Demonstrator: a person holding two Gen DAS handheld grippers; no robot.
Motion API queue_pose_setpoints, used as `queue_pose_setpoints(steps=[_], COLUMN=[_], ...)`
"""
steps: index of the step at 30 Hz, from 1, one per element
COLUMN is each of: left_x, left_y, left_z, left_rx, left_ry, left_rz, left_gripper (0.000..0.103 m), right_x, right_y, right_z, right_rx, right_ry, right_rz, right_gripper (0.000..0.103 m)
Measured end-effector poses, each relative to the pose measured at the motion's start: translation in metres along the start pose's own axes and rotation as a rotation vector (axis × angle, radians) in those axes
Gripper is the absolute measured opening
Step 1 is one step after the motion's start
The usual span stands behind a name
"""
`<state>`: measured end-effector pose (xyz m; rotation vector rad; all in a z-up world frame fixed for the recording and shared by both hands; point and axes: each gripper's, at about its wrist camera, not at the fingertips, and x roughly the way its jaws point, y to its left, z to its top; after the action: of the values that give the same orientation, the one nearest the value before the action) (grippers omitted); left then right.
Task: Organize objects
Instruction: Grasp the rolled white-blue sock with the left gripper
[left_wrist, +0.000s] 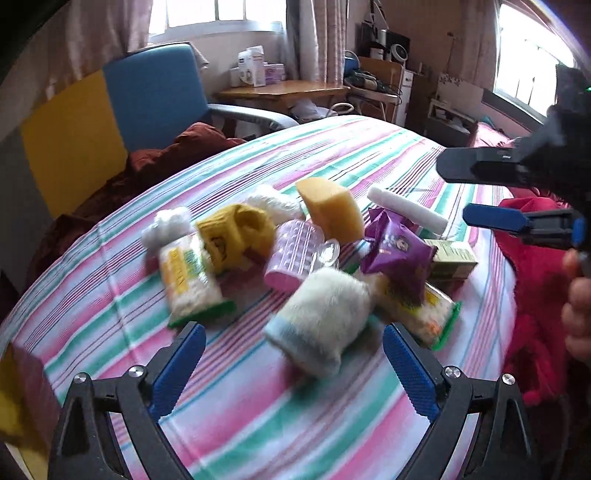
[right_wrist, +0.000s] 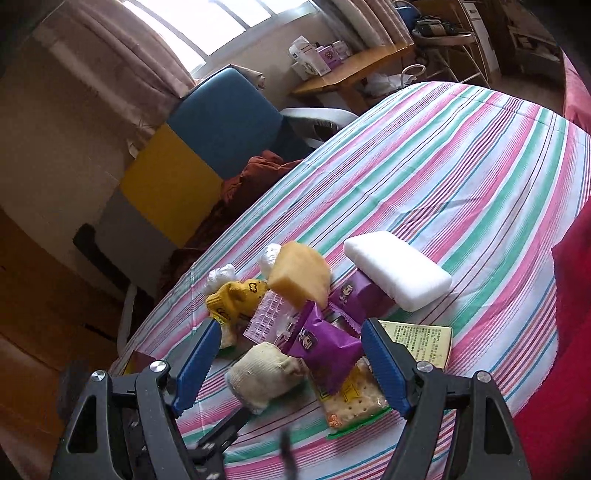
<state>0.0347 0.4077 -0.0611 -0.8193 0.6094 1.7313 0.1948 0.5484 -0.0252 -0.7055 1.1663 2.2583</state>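
A heap of small things lies on the striped bedsheet (left_wrist: 332, 155): a cream sock (left_wrist: 321, 317), a pink ridged cup (left_wrist: 291, 254), a yellow knit sock (left_wrist: 236, 232), a yellow sponge (left_wrist: 332, 208), purple snack packs (left_wrist: 395, 254), cracker packs (left_wrist: 188, 277), a white foam pad (right_wrist: 397, 269) and a green box (left_wrist: 450, 260). My left gripper (left_wrist: 295, 365) is open, just short of the cream sock. My right gripper (right_wrist: 291, 358) is open above the cream sock (right_wrist: 264, 373) and purple pack (right_wrist: 325, 347); it also shows in the left wrist view (left_wrist: 458, 195).
A blue and yellow chair (left_wrist: 155, 96) and a rust-coloured blanket (left_wrist: 177, 151) lie beyond the bed's far edge. A wooden desk (left_wrist: 284, 90) with boxes stands by the window. A red cloth (left_wrist: 535, 280) lies at the bed's right side.
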Motion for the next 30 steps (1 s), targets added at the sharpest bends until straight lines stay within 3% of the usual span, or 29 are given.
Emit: queue_pose_setpoints(steps=[4,6,7,9,20,30], left_x=[0.026,0.037,0.037,0.032,-0.016,-0.036], left_y=[-0.003,-0.002,-0.001,-0.001,0.021,0.030], left_z=[0.008,0.009,0.009,0.005,-0.053,-0.077], left_rx=[0.020,0.003,-0.019,-0.031,-0.192,-0.230], left_ry=[0.036,0.077,0.080,0.063,0.054,0.052], left_rz=[-0.014,-0.069,-0.111,-0.113,-0.137,-0.131], left_gripper=[0.094,0.068,0.062,0.058,0.056,0.056], right_x=[0.001,0.002,0.003,0.004,0.022,0.065], right_y=[-0.001,-0.001,-0.001,-0.001,0.010,0.033], right_z=[0.000,0.000,0.000,0.000,-0.004,-0.014], right_rx=[0.001,0.002,0.002,0.001,-0.071,-0.267], right_ry=[0.008,0.013,0.015,0.018,0.098,0.259], right_rz=[0.002,0.001,-0.001,-0.004,-0.071,-0.318], right_gripper=[0.080,0.080,0.080,0.080,0.080,0.080])
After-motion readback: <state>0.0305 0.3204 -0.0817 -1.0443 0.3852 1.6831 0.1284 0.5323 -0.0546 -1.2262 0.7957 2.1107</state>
